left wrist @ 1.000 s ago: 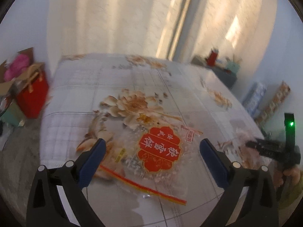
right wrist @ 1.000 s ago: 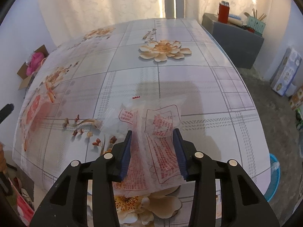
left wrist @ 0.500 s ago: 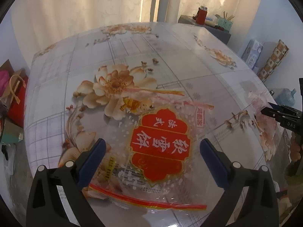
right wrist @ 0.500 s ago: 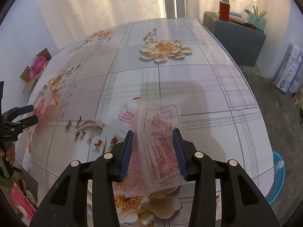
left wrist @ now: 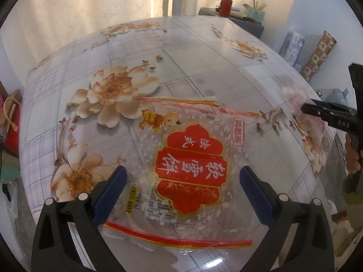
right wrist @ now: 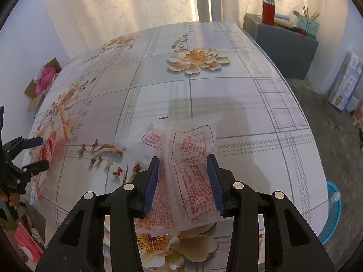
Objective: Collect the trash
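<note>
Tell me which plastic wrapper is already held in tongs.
The clear wrapper with red fine print, pinched in the right tongs. The red-label bag lies flat on the table, untouched.

The desk (right wrist: 226,104) lies bare across its middle and toward the far edge by the curtain (right wrist: 127,9), so a hand could pass there freely. Near the front edge, a flat snack bag (left wrist: 190,163) covers the left side, and a clear wrapper (right wrist: 188,176) fills the gap between the right gripper's (right wrist: 185,181) fingers. Off the far right corner stands a grey cabinet (right wrist: 281,43), seemingly clear of the desk.
</note>
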The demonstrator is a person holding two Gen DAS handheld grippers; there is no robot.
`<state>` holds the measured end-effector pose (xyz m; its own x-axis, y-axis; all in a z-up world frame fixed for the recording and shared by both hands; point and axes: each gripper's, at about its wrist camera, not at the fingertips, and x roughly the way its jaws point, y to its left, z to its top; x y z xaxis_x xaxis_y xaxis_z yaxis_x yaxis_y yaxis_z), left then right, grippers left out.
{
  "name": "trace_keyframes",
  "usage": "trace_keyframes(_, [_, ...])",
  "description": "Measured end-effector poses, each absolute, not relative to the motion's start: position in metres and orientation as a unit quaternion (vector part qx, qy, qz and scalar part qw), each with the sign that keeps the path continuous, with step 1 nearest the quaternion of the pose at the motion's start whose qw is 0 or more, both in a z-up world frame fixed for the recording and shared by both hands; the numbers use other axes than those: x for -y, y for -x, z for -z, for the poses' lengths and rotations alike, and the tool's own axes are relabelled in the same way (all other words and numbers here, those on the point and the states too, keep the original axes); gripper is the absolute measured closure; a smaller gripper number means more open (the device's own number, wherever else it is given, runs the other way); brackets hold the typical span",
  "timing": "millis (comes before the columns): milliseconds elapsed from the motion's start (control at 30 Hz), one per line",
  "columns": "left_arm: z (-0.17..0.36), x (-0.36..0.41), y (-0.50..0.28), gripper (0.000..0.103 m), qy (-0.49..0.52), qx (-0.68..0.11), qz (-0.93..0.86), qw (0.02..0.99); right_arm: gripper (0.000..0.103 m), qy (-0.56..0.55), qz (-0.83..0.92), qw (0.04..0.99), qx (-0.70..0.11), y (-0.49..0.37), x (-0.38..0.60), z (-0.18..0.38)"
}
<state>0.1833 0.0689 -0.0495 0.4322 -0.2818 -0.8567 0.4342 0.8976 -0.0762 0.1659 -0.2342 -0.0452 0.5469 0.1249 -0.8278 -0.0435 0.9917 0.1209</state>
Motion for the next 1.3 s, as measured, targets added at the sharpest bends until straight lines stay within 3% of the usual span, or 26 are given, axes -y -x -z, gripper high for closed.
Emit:
trace_keyframes(300, [0.053, -0.059, -0.175, 0.006, -0.086, -0.491, 0.192, 0.846, 0.064, -0.043, -0.048, 0.878, -0.474, -0.166, 0.234, 0.045])
trace_keyframes(467, [0.053, -0.055, -0.166, 0.015, -0.098, -0.486, 0.179, 0.85, 0.064, -0.044, -0.049, 0.878, -0.473, -0.166, 0.234, 0.045])
trace_keyframes(1100, [0.047, -0.071, -0.154, 0.095, -0.076, -0.463, 0.147, 0.871, 0.064, -0.05, -0.05, 0.879, -0.472, -0.165, 0.233, 0.046])
trace_keyframes(1300, [0.036, -0.087, -0.151, 0.093, -0.014, -0.448, 0.164, 0.879, 0.064, -0.051, -0.05, 0.879, -0.472, -0.164, 0.233, 0.046])
